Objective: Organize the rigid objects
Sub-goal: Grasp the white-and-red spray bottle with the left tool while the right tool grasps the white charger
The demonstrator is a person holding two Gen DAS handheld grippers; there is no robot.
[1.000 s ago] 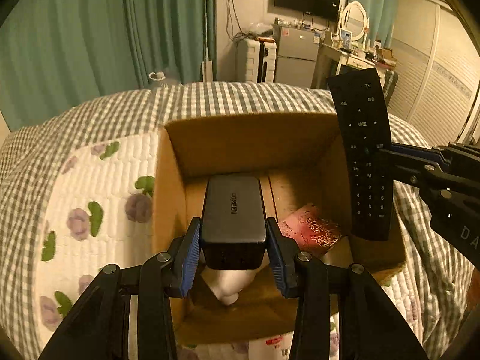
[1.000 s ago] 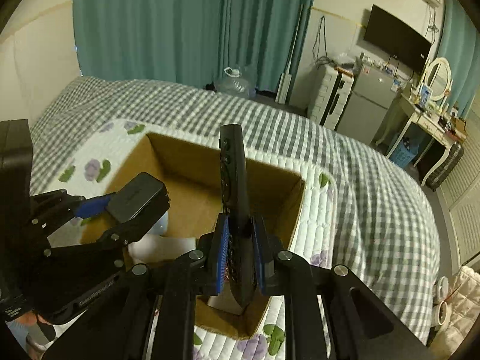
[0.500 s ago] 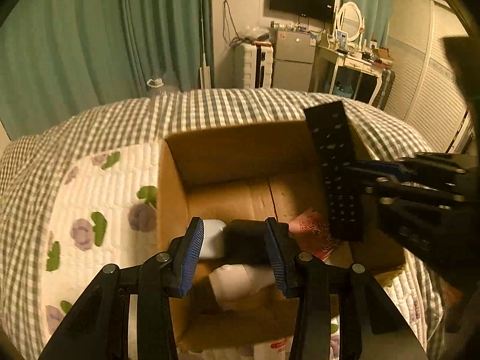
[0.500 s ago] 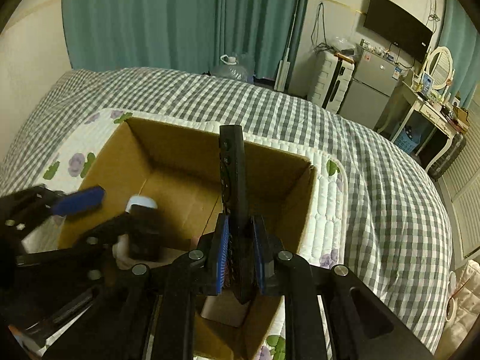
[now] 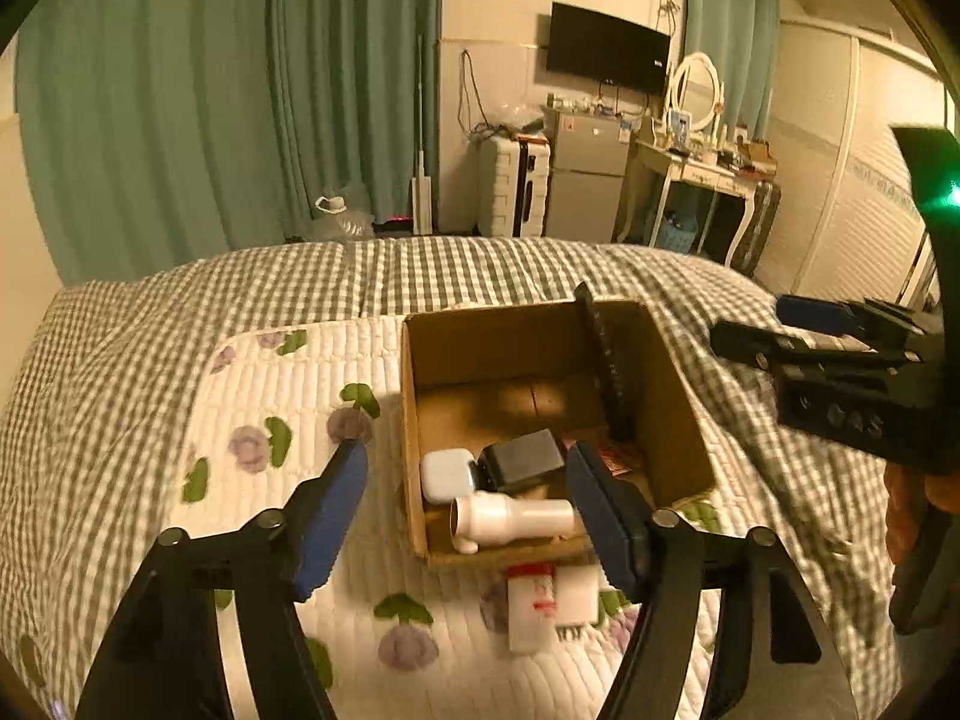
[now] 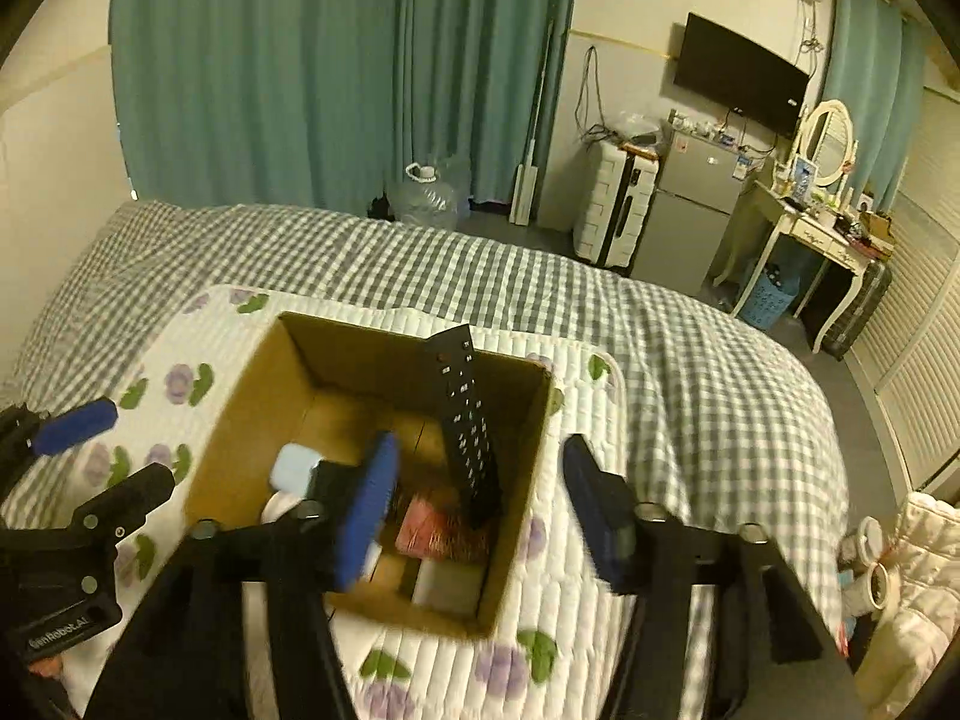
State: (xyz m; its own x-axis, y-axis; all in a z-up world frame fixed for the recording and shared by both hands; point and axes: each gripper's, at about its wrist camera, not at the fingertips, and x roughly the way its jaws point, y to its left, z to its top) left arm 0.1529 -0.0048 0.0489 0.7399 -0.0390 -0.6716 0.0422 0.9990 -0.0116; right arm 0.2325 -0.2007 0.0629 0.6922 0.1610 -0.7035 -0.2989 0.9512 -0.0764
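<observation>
An open cardboard box [image 5: 410, 396] [image 6: 228, 450] sits on a floral quilt on the bed. Inside it a black remote [image 5: 609, 372] [image 6: 468, 420] leans upright against the right wall. A black charger block [image 5: 522, 459], a small white case [image 5: 447, 474], a white bottle [image 5: 516, 519] and a red packet [image 6: 429, 525] lie on the box floor. My left gripper [image 5: 465, 510] is open and empty, above the box's near edge. My right gripper [image 6: 480, 510] is open and empty, above the box's near right corner; it also shows in the left wrist view [image 5: 804, 324].
A white packet with red print [image 5: 552, 600] lies on the quilt just in front of the box. The checked bedspread [image 6: 660, 360] surrounds the quilt. A fridge, suitcase, dressing table and curtains stand beyond the bed.
Both grippers opened and pulled back up from the box. The black charger block dropped from my left gripper into the box. The remote left my right gripper and now leans inside the box.
</observation>
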